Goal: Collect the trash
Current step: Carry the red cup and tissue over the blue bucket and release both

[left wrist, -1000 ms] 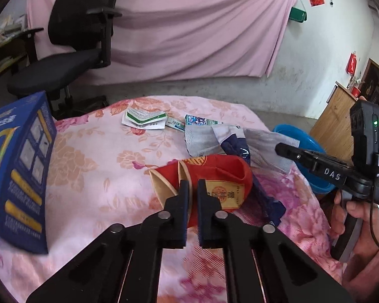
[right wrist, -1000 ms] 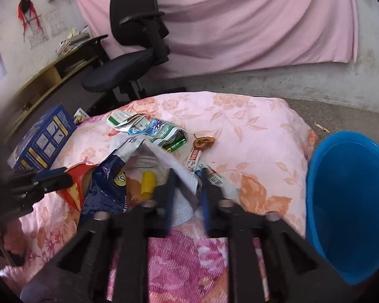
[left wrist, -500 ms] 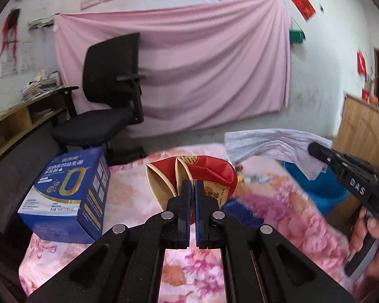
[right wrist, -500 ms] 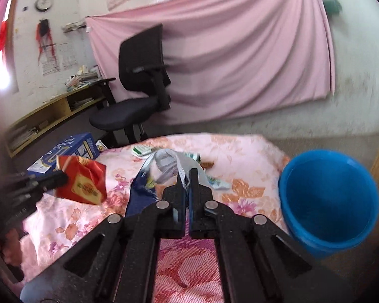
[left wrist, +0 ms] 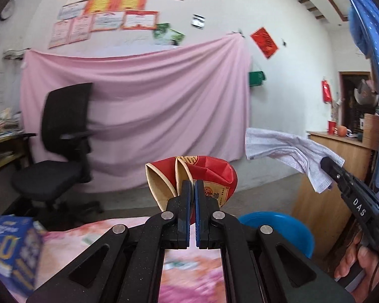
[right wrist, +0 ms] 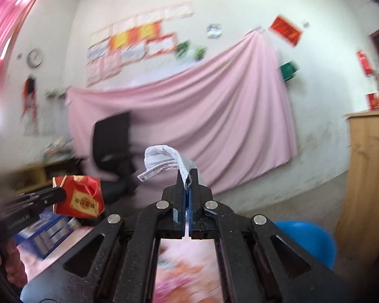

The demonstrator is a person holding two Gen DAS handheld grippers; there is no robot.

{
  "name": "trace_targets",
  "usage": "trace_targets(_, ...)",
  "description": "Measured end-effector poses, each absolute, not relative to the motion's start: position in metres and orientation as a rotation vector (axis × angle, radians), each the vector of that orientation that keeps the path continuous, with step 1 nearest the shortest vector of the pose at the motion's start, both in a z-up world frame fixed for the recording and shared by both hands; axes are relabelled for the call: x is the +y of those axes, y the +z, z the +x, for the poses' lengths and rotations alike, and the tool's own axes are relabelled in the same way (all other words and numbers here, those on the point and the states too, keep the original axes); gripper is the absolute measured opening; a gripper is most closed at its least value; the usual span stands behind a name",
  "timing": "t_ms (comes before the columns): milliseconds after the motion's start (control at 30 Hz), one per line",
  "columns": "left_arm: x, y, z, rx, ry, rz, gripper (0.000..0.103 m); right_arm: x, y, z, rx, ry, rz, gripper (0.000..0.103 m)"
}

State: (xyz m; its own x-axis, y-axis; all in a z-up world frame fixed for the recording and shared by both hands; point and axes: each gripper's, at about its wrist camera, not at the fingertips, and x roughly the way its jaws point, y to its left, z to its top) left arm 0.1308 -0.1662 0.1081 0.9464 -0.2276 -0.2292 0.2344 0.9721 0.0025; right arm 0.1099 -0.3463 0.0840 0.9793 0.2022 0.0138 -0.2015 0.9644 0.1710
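The left gripper (left wrist: 192,185) has its fingers closed on 2 crushed red paper cups (left wrist: 189,174), held in the air above the pink flowered table (left wrist: 192,270). The right gripper (right wrist: 189,176) has its fingers clamped on a white face mask (right wrist: 164,159), which flops toward 10 o'clock. The blue bin (left wrist: 285,224) stands at 4 o'clock of the cups, below them. A blue box (left wrist: 12,250) sits on the table at 8 o'clock.

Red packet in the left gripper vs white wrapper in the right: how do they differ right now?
The red packet is stiff card, red with a gold label, and keeps its crushed boxy shape; the white wrapper is pale, thin and limp, drooping sideways from its grip.
The left gripper pinches the red packet low down; the right gripper pinches the white wrapper at one end.
Shared: both are held off the bed in shut jaws.
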Motion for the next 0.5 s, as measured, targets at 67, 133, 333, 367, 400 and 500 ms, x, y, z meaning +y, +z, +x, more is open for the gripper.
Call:
trace_targets(67, -0.184, 0.103, 0.146, 0.261, -0.277, 0.032, 0.001, -0.365, 0.082, 0.114, -0.002, 0.153, 0.168, 0.030)
trace_targets(133, -0.206, 0.096, 0.161, 0.308, -0.324, 0.045, 0.001, -0.387, 0.075, 0.120, 0.005, 0.083, 0.166, 0.030)
trace_targets(333, -0.247, 0.070, 0.201, 0.467, -0.411, 0.053, 0.001, -0.444, 0.040, 0.123, 0.100, -0.034, 0.223, 0.030)
trace_targets(367, -0.251, 0.065, 0.205, 0.495, -0.417, 0.049, 0.001, -0.448, 0.036, 0.126, 0.125, -0.044, 0.220, 0.030)
trace_targets(400, -0.256, 0.061, 0.210, 0.522, -0.427, 0.044, 0.001, -0.451, 0.029, 0.127, 0.149, -0.050, 0.215, 0.030)
trace_targets(500, -0.265, 0.051, 0.219, 0.588, -0.435, 0.041, 0.001, -0.457, 0.016, 0.134, 0.225, -0.063, 0.200, 0.030)
